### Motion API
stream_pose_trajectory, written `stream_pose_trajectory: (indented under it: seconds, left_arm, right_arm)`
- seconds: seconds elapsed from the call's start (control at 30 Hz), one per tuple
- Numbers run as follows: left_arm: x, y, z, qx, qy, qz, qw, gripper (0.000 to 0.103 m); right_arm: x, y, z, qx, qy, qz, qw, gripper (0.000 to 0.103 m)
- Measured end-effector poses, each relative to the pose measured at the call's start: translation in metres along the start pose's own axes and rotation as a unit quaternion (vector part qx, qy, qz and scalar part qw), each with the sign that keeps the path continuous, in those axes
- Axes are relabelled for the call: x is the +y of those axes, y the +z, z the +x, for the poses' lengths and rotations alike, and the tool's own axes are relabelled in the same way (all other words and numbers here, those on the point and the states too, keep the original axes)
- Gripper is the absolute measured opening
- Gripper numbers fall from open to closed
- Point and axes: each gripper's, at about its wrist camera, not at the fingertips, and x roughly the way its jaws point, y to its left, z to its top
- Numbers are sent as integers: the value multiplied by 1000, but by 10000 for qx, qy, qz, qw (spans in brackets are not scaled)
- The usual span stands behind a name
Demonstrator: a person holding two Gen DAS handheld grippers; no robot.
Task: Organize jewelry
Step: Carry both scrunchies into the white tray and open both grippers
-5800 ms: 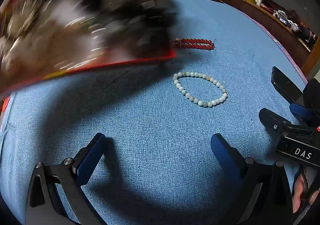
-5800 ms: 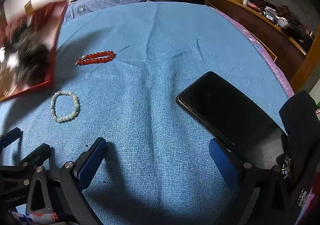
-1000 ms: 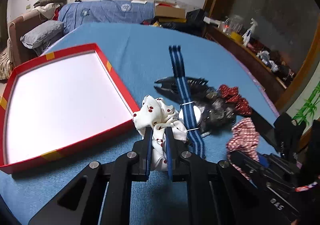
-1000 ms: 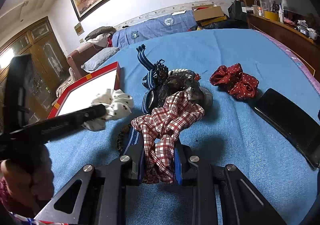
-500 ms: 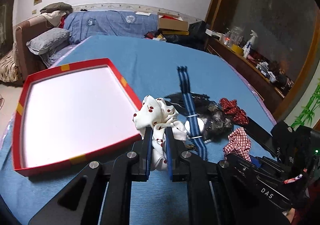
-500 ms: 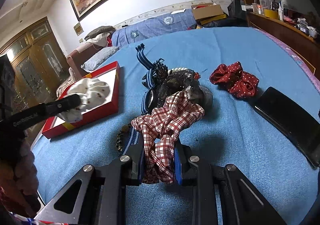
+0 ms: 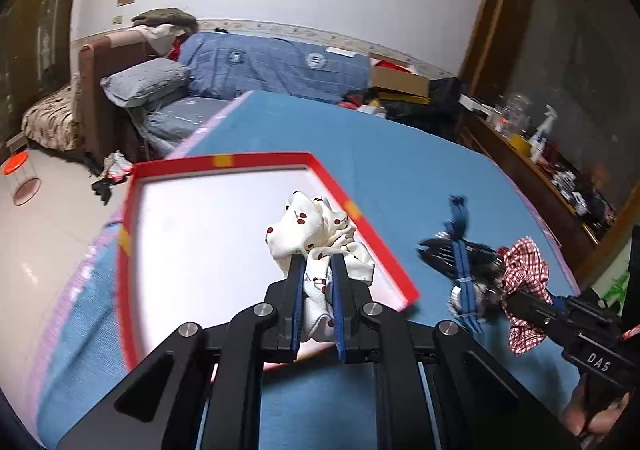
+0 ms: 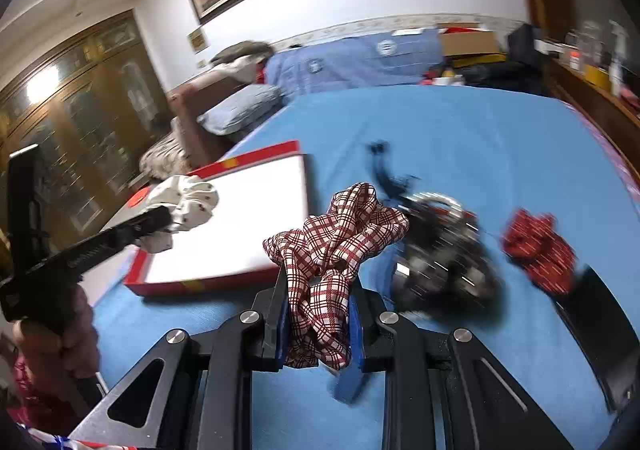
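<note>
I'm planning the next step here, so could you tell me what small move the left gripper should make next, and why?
Probably lower the left gripper a little and open it. It is shut on the white scrunchie, which hangs over the white floor of the red tray near its right rim, so a release there should drop it inside. The right gripper, shut on the plaid scrunchie, could follow.

scrunchies (image 8: 340, 234): 3 | red tray (image 7: 360, 210): 1 | phone (image 8: 600, 334): 1
</note>
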Motion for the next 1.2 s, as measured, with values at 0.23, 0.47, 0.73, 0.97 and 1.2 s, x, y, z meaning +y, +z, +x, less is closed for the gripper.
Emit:
stream_pose_trajectory:
  seconds: [0.23,0.47,0.73,0.97,1.2]
  left_arm:
    - [32,28,20,50,433,-68,9990,12]
    - [68,58,57,238,711,-318,9967,12]
    - [87,69,99,513,741,-463,9949,12]
    - [104,71,122,685,773,-683,9923,13]
    - [104,71,124,591,771,-695,9928,36]
  right_arm:
    - [37,48,57,283,411,-155,9986,26]
    - [66,85,136,646,387,-361,9965,26]
    - [84,114,221,971,386,-361,9939,26]
    - [86,124,263,1238,387,-177,9914,26]
    - [81,125,272,1188,266,-19,9926,50]
